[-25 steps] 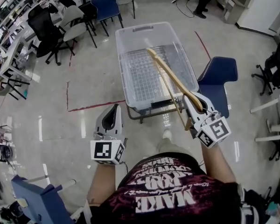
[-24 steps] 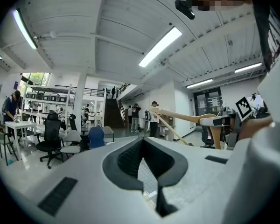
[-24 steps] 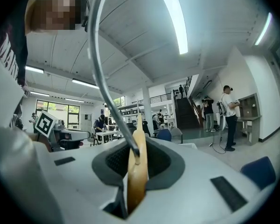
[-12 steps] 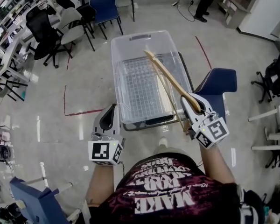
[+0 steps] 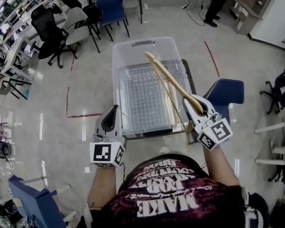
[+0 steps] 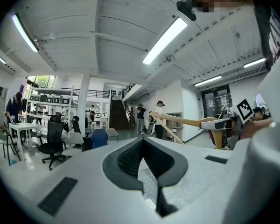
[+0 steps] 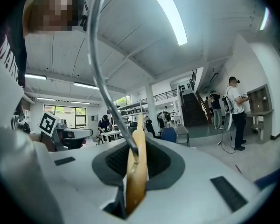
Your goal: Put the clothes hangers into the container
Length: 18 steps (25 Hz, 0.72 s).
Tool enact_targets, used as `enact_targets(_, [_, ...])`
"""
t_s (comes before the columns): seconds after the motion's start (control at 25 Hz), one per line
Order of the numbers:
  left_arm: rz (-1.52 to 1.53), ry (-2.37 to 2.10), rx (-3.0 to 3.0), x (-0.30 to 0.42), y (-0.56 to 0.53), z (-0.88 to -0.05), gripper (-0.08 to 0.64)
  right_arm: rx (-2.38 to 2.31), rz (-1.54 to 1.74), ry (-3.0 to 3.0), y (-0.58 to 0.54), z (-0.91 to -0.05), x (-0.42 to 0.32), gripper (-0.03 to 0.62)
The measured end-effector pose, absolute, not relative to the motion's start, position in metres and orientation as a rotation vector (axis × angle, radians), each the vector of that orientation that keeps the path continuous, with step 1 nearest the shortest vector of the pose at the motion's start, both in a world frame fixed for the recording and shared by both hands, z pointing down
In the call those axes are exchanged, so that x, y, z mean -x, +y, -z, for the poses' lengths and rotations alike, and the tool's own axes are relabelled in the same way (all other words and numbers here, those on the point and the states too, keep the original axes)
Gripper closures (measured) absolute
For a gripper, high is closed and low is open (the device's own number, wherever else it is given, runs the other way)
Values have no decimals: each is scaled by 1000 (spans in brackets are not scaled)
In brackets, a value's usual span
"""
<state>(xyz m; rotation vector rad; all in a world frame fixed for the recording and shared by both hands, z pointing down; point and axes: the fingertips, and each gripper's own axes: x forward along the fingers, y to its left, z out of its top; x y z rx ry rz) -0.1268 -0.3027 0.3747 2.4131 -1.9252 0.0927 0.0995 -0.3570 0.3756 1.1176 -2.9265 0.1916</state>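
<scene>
Above the clear container (image 5: 142, 49), a wooden clothes hanger (image 5: 173, 83) slanted across its right side, right hand-held gripper (image 5: 194, 106) clamped on it near the hook (wire arching back), left hand-held gripper (image 5: 115, 110) closed, empty, beside the container's near left corner.

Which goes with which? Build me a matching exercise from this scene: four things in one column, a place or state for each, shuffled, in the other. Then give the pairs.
Things
1. wooden hanger
2. left gripper
3. container
4. near blue chair

Places or states
A. fingers together, nothing between them
B. on the floor, right of the container
C. clamped in the right gripper
D. clear plastic, open at the top

Pairs: 1-C, 2-A, 3-D, 4-B
</scene>
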Motion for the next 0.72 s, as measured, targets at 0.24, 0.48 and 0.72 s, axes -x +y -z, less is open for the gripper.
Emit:
enact_targets(0.24, [-124, -1970, -2383, 104, -316, -376, 554, -1065, -230, -2946, -383, -385, -119, 531])
enact_targets(0.48, [-188, -2027, -2311, 94, -316, -379, 554, -1000, -347, -2951, -415, -401, -125, 531])
enact_targets(0.72, [-234, -2111, -2186, 141, -291, -384, 554, -968, -603, -2975, -440, -405, -96, 531])
